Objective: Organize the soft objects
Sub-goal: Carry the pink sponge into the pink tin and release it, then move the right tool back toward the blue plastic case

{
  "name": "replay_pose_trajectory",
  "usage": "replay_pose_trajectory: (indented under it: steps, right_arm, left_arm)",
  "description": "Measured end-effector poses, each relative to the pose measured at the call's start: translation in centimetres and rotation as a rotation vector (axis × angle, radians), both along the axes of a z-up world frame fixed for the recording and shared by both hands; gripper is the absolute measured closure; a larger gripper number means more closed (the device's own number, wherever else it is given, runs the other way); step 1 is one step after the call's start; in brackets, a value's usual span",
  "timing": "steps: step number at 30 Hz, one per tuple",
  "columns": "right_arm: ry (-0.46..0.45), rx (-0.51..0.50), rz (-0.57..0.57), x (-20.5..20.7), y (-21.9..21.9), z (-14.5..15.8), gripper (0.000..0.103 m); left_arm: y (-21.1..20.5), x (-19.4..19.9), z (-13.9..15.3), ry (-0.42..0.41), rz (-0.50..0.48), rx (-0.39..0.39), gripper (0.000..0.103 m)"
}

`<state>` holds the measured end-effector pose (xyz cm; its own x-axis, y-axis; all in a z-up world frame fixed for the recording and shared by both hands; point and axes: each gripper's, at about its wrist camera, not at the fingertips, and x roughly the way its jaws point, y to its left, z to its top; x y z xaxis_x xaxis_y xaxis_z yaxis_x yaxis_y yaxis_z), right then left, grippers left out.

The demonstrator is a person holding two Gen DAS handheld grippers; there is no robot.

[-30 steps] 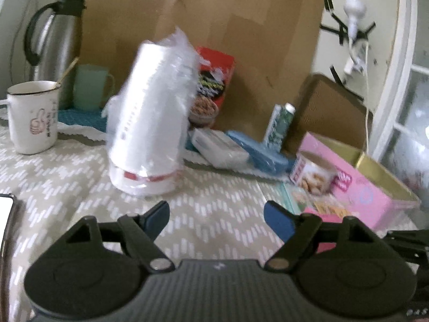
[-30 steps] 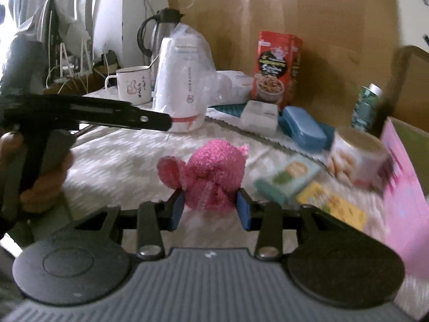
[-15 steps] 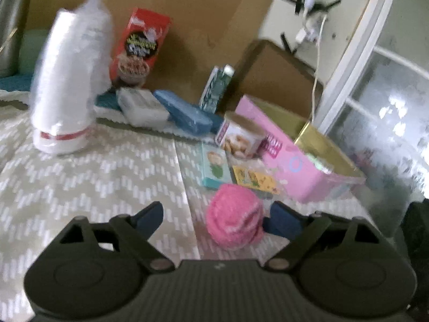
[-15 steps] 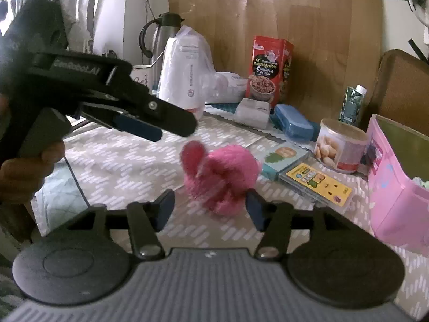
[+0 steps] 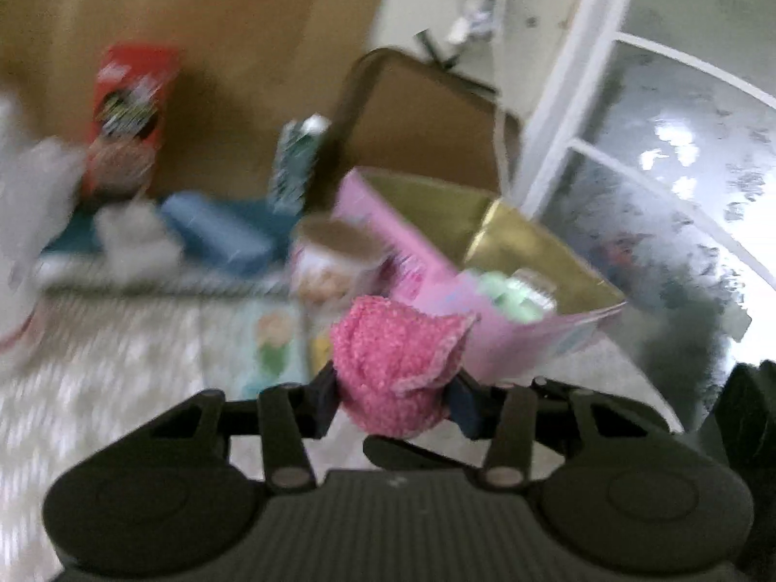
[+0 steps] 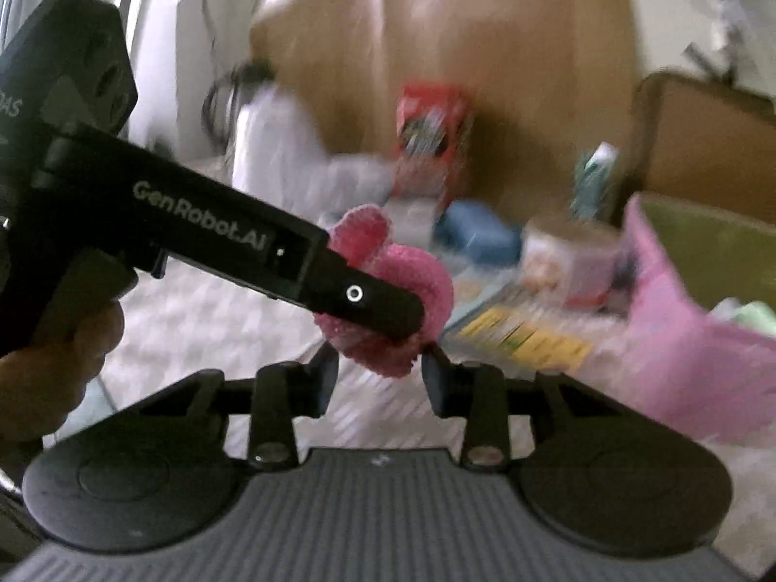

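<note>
Each camera is sitting just behind its own gripper, looking forward and slightly down along the fingers at close range over the table (image 5: 121, 378). Both views are sharing the pink fuzzy toy (image 5: 393, 368), the pink box (image 6: 679, 349) and the red carton (image 6: 431, 140) behind.

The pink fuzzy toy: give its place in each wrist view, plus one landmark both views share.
Left wrist: pink fuzzy toy at lower centre, pinched between the closing left gripper fingers.
Right wrist: centre, partly behind the left gripper's black finger, just above the right gripper.
Shared landmark: pink box, right of the toy in both.
</note>
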<state>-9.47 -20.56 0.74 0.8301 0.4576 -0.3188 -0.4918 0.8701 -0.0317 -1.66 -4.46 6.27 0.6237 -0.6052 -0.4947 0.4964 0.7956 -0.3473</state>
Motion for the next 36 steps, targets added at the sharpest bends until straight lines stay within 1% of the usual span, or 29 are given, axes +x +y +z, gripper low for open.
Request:
replay_pose_trajectory:
  steps: [3,7,12,15,17,18,19,21,22,23,26,30,34,36]
  right_arm:
    - [-0.086,0.018,-0.076,-0.4,-1.8,1.2,0.063]
    - [-0.124,0.036,-0.171,0.2,-5.0,2.3,0.063]
    - [-0.118,0.028,-0.268,1.9,-8.3,2.7,0.062]
    - [-0.09,0.025,-0.305,3.6,-10.1,2.4,0.06]
    - [-0.073,-0.004,-0.361,4.7,-10.7,1.9,0.058]
    - [-0.073,-0.01,-0.387,4.8,-10.7,1.6,0.054]
    - [-0.075,0.004,-0.402,4.9,-11.0,1.5,0.05]
    - [-0.076,0.055,-0.402,4.4,-11.9,1.4,0.049]
    - [-0.082,0.072,-0.407,4.2,-12.1,1.4,0.045]
    - [-0.089,0.078,-0.415,4.0,-12.3,1.3,0.044]
    - [-0.092,0.096,-0.427,3.4,-12.3,1.2,0.044]
    - [-0.107,0.112,-0.426,2.8,-12.0,1.6,0.044]
    - [-0.125,0.108,-0.413,2.2,-11.2,2.1,0.044]
    - [-0.135,0.107,-0.402,2.1,-10.6,2.4,0.044]
  left_arm:
    - [-2.9,1.1,1.6,-0.041,-0.056,0.009,0.058]
    - [-7.7,2.6,2.8,-0.083,-0.127,0.036,0.058]
    - [-12.4,4.5,2.8,-0.088,-0.174,0.056,0.057]
    - [-14.6,5.9,2.0,-0.081,-0.153,0.108,0.049]
    - [-15.2,6.4,1.2,-0.076,-0.129,0.147,0.047]
    - [-15.3,6.5,1.0,-0.07,-0.121,0.156,0.045]
    - [-15.0,6.3,0.9,-0.078,-0.118,0.153,0.038]
    - [-14.4,5.8,1.0,-0.09,-0.104,0.154,0.033]
    - [-14.2,5.6,1.1,-0.096,-0.102,0.153,0.032]
    - [-14.1,5.5,1.2,-0.099,-0.099,0.151,0.032]
    - [-13.3,5.2,1.8,-0.105,-0.091,0.127,0.032]
    - [-11.1,4.1,2.1,-0.108,-0.072,0.081,0.031]
    - [-7.9,2.8,1.9,-0.111,-0.02,0.061,0.03]
    - [-5.9,2.3,1.5,-0.104,0.024,0.062,0.03]
